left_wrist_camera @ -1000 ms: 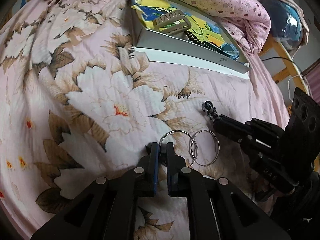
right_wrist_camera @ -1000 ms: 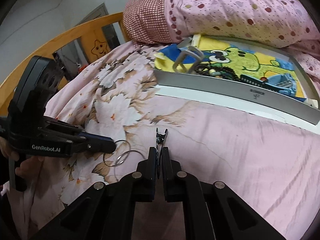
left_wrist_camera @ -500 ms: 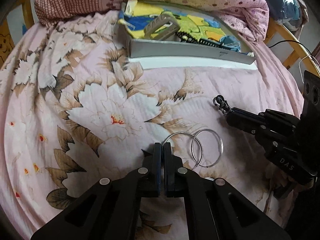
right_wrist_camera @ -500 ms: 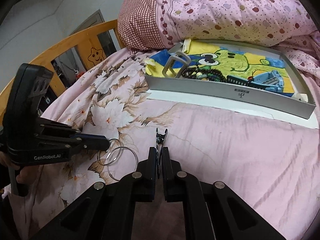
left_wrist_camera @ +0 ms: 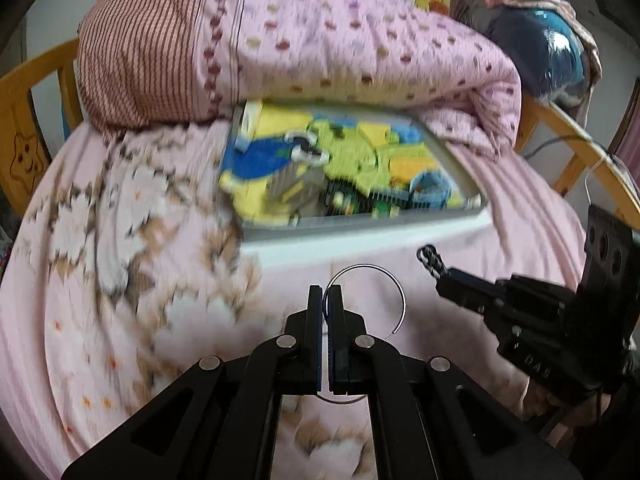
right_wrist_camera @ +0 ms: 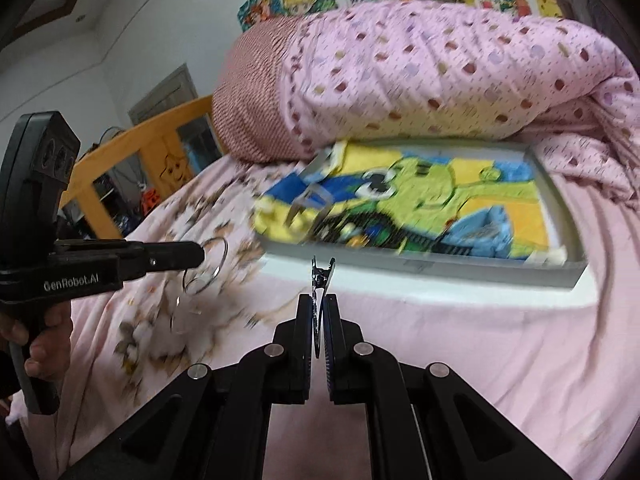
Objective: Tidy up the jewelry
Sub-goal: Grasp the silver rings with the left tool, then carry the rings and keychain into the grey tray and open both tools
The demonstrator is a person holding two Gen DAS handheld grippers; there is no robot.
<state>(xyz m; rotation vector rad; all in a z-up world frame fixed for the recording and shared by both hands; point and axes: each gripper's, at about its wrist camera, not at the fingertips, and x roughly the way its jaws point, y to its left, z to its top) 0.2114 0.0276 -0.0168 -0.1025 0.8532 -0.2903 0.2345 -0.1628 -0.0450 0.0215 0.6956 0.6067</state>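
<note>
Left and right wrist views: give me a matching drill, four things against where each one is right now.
Things:
1. hoop rings
2. metal clip
3. tray
4. polka-dot quilt

Places:
A. on the floral sheet, holding jewelry
B. pinched in the left gripper
C. bunched behind the tray
D. pinched in the right gripper

Pairs: 1-B, 2-D, 3-A, 4-C

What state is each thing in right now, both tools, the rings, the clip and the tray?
left tool: shut on the silver rings
silver rings: held, lifted off the bed
right tool: shut on the metal clip
metal clip: held upright, its end sticking out past the fingers
tray: on the bed, open, blurred items inside
</note>
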